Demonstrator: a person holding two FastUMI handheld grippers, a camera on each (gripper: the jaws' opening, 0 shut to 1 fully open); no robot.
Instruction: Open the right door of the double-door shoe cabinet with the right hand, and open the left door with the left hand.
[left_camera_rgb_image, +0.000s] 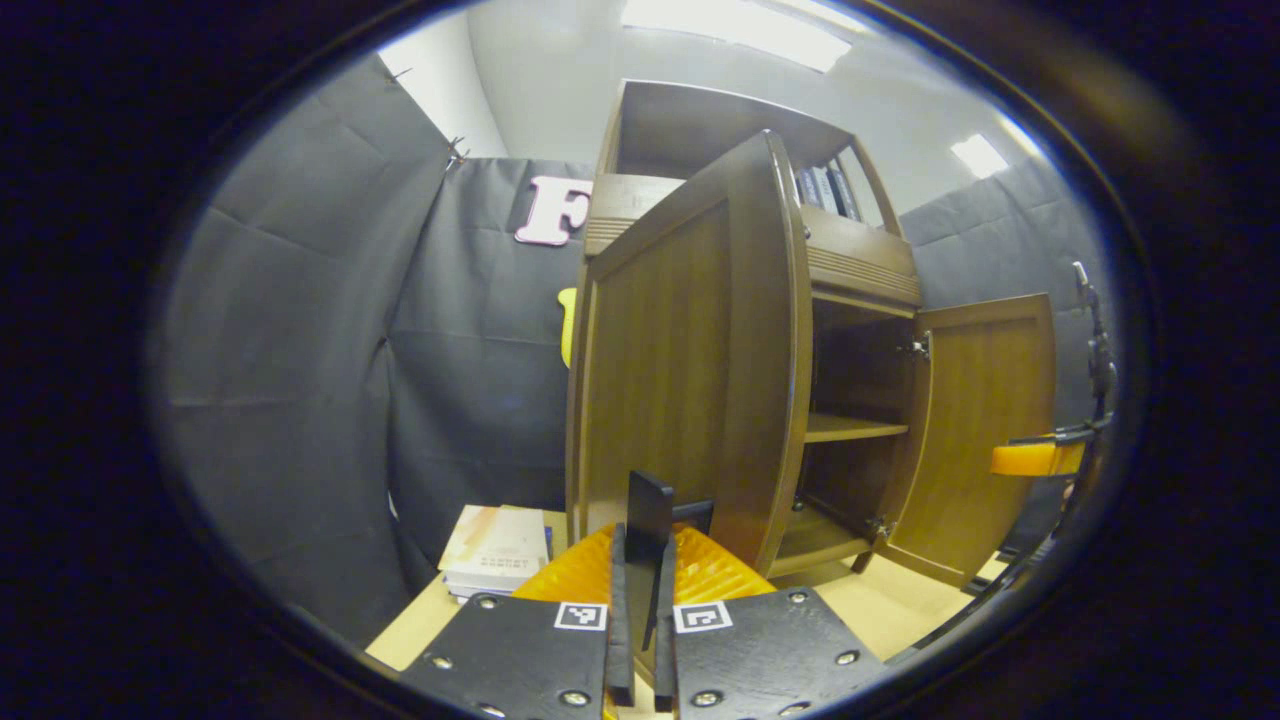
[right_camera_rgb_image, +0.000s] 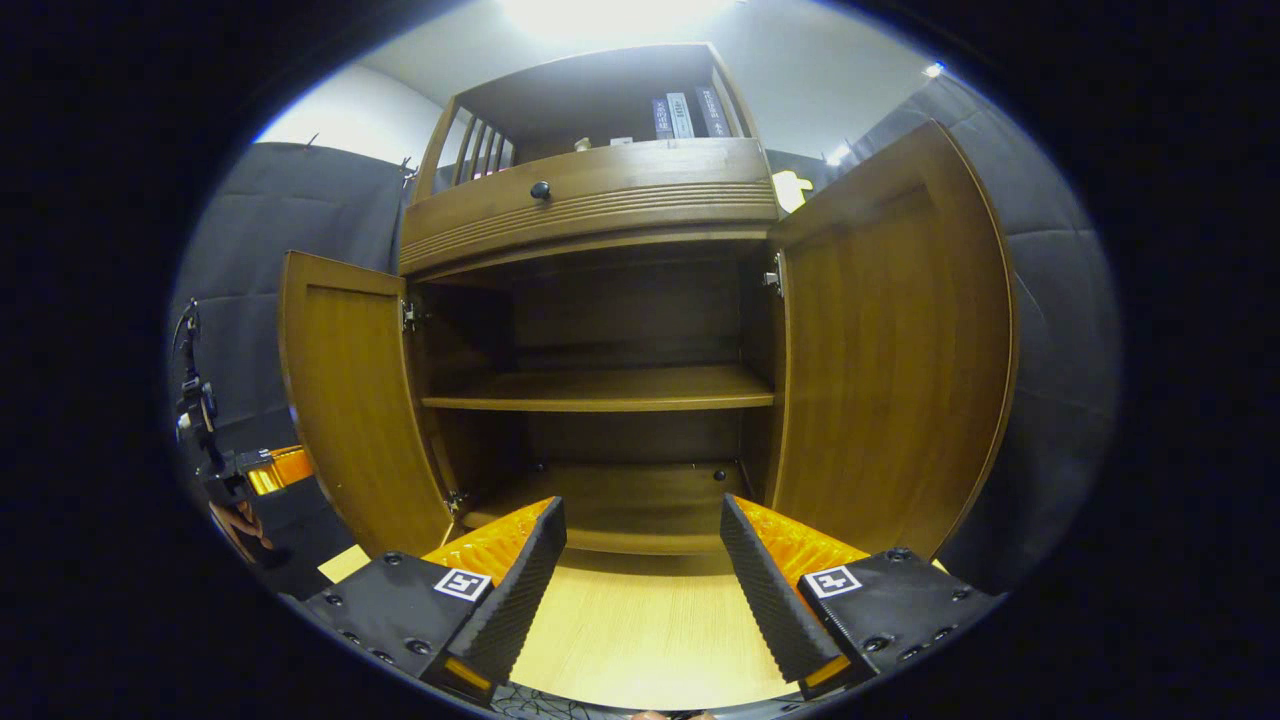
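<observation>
Grained wooden left door (left_camera_rgb_image: 690, 380) open; left hand-held gripper (left_camera_rgb_image: 640, 600) seemingly narrowed, right hand-held gripper (right_camera_rgb_image: 640, 570) spread wide.

Brown wooden shoe cabinet (right_camera_rgb_image: 590, 215), left door (right_camera_rgb_image: 350, 400) and right door (right_camera_rgb_image: 890, 350) swung wide open, shelves bare

Glossy wooden shoe cabinet (right_camera_rgb_image: 600, 215), matt cloth wall (left_camera_rgb_image: 300, 350).

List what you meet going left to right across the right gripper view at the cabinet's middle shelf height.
Other gripper → left door → middle shelf → right door.
</observation>
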